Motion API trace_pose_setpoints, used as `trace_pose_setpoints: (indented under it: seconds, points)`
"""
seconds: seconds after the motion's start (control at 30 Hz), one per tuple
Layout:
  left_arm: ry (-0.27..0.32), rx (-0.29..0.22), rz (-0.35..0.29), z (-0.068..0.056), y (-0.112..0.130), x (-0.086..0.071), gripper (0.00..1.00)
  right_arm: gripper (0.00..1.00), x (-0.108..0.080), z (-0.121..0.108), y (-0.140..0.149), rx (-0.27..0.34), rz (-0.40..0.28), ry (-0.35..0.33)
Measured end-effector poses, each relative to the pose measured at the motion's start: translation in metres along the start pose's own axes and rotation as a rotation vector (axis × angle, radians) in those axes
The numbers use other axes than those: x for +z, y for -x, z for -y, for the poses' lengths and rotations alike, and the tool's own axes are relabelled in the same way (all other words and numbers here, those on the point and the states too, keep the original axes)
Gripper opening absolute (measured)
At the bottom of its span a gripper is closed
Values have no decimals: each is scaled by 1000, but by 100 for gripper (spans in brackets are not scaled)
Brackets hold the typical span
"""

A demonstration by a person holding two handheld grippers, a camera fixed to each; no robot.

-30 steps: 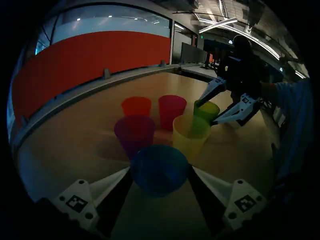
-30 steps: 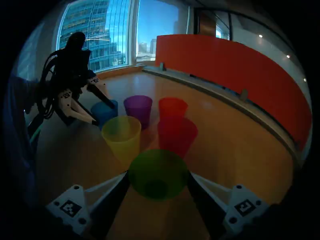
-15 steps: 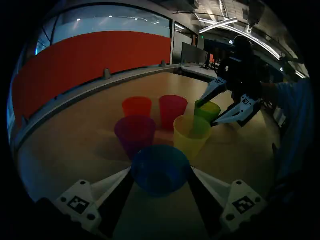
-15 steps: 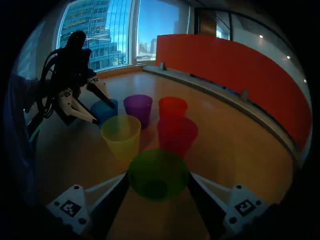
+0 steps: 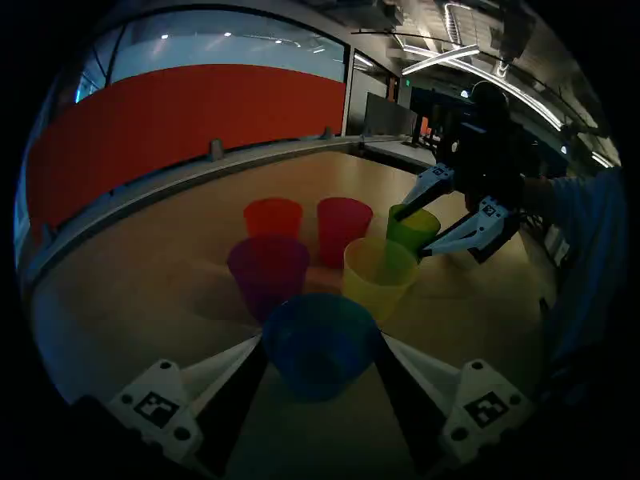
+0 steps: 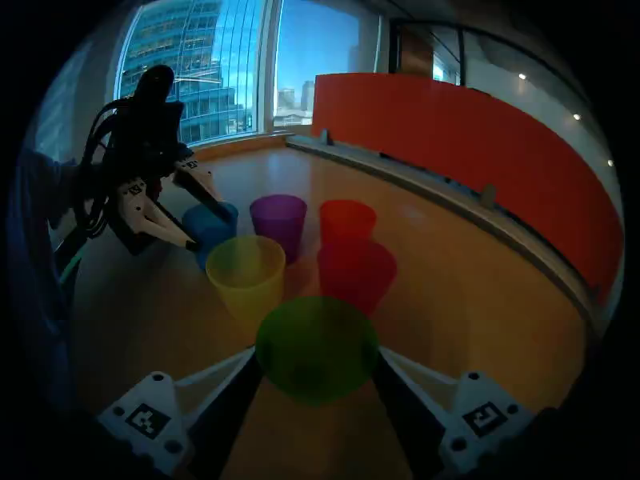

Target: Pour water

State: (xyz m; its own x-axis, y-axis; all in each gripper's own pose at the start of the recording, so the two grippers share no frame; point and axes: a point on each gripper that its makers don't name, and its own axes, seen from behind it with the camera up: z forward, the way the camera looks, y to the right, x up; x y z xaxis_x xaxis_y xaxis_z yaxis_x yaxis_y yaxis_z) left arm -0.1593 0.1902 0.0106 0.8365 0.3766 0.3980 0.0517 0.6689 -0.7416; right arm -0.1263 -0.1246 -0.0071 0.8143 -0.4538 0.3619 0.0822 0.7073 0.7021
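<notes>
Six coloured plastic cups stand grouped on a wooden table (image 5: 160, 272). My left gripper (image 5: 320, 342) is shut on the blue cup (image 5: 320, 352), one finger pressing each side. Beyond it are the purple cup (image 5: 268, 272), orange cup (image 5: 273, 218), red cup (image 5: 344, 228) and yellow cup (image 5: 376, 276). My right gripper (image 6: 316, 352) is shut on the green cup (image 6: 316, 356). In the left gripper view that right gripper (image 5: 410, 234) clasps the green cup (image 5: 412, 228) at the far right. In the right gripper view the left gripper (image 6: 210, 232) holds the blue cup (image 6: 208, 228). No water is visible in any cup.
A person's sleeve (image 5: 588, 240) and hand hold the far gripper on the right. A long red panel (image 5: 176, 112) runs behind a raised ledge along the table's far edge. Large windows (image 6: 200, 72) lie beyond. Bare tabletop (image 6: 480, 320) lies beside the cups.
Both views have shifted slightly: the standing cups sit a little lower in each, while the blue and green cups stay between their fingers. The grips are unchanged.
</notes>
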Motion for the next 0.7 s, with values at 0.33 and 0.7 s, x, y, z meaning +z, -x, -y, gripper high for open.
trace_pose_setpoints:
  seconds: [0.33,0.7]
  points:
    - [-14,4,-92,-3,-31,-14,88,91,-12,0,-29,-19,-61,21]
    - [-56,8,-216,1,-66,-42,88,91,-32,4,-70,-20,-161,38]
